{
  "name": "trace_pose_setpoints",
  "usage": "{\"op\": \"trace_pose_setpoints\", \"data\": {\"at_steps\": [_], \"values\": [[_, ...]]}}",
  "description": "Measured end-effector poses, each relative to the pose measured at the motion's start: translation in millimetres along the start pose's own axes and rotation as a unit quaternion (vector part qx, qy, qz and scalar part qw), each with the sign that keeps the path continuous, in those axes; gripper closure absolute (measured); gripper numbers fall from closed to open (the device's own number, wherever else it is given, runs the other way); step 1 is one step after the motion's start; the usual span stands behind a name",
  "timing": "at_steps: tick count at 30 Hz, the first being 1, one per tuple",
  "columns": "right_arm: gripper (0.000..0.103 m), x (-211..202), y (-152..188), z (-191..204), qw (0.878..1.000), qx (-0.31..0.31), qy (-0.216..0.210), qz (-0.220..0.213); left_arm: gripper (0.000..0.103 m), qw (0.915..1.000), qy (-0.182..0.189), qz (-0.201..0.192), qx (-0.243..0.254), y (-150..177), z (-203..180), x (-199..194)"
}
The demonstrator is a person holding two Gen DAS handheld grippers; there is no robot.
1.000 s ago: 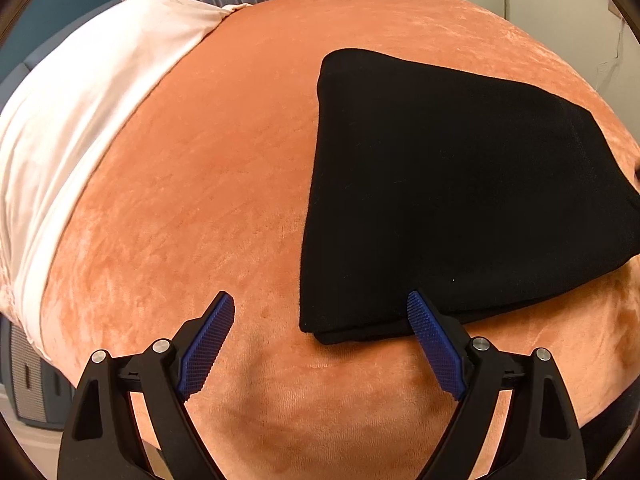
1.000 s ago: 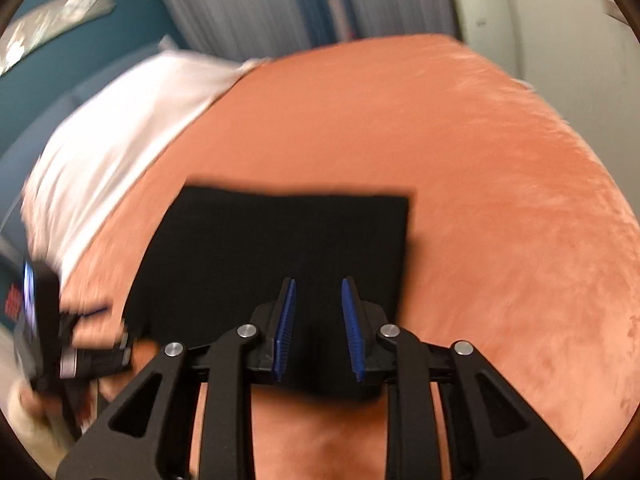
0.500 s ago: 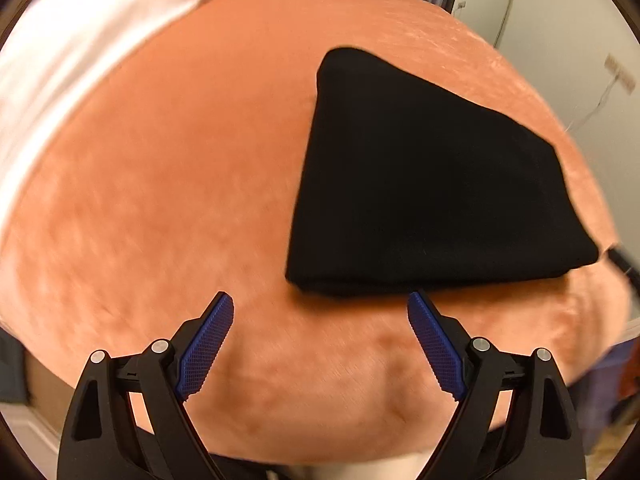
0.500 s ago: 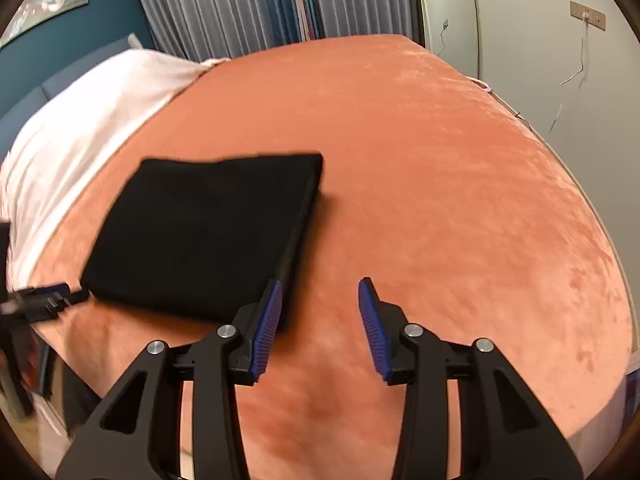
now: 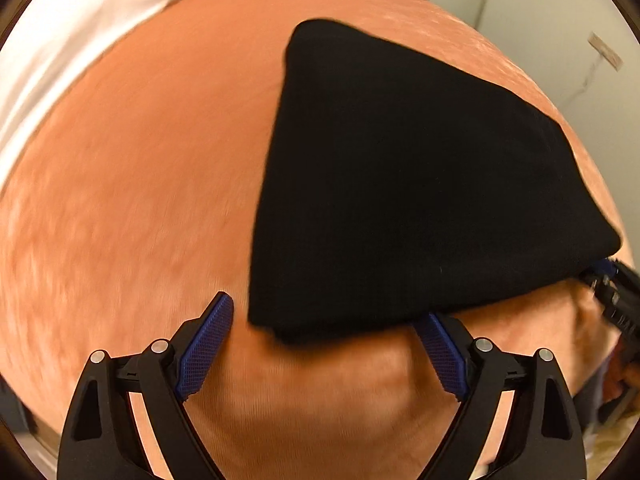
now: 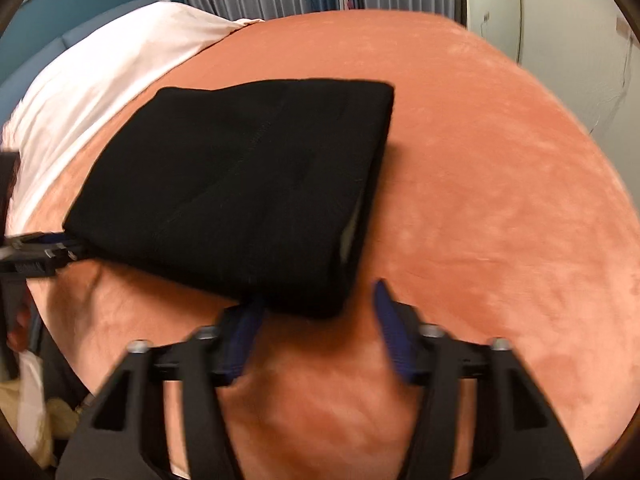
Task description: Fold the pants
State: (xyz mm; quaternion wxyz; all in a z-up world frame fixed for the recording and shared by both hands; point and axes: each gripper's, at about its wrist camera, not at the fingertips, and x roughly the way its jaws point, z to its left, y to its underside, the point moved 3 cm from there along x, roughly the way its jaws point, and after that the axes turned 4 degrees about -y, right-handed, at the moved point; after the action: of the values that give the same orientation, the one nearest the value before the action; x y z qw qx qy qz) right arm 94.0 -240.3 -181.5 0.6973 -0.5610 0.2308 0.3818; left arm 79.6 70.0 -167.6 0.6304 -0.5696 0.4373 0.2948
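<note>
Left gripper straddles the near left corner of the folded black pants, jaws wide and closing, pads not yet pressing. Right gripper likewise brackets the near right corner, closing, nothing pinched. Pants lie on the orange blanket (white pillow beyond). Risk: pinching only top layers, or blanket, would undo the fold.

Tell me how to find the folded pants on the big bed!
Look at the big bed with the fuzzy orange blanket. Near its front edge lies a flat bundle, the folded pants. They are the only black thing on it; the pillow behind is white.
</note>
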Motion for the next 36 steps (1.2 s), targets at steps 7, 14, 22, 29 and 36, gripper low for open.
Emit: {"op": "trace_pose_setpoints", "data": {"at_steps": [7, 14, 22, 29, 36], "values": [[0.092, -40, 0, -4, 0.998, 0.025, -0.051, -0.005, 0.091, 0.9994, 0.031, -0.004, 0.012, 4, 2, -30], [0.091, -24, 17, -16, 0.998, 0.044, -0.044, 0.020, 0.084, 0.9998, 0.011, 0.012, 0.010, 25, 3, -23], [0.091, -39, 11, -17, 0.997, 0.055, -0.051, 0.001, 0.089, 0.9989, 0.037, -0.001, -0.028, 5, 13, -17], [0.084, -31, 11, -41, 0.996, 0.079, -0.034, 0.015, 0.082, 0.9996, 0.002, 0.002, 0.028, 32, -17, -26], [0.080, -114, -9, -36, 0.996, 0.045, 0.013, -0.073, 0.043, 0.9964, -0.072, -0.022, 0.040, 30, -10, -56]]}}
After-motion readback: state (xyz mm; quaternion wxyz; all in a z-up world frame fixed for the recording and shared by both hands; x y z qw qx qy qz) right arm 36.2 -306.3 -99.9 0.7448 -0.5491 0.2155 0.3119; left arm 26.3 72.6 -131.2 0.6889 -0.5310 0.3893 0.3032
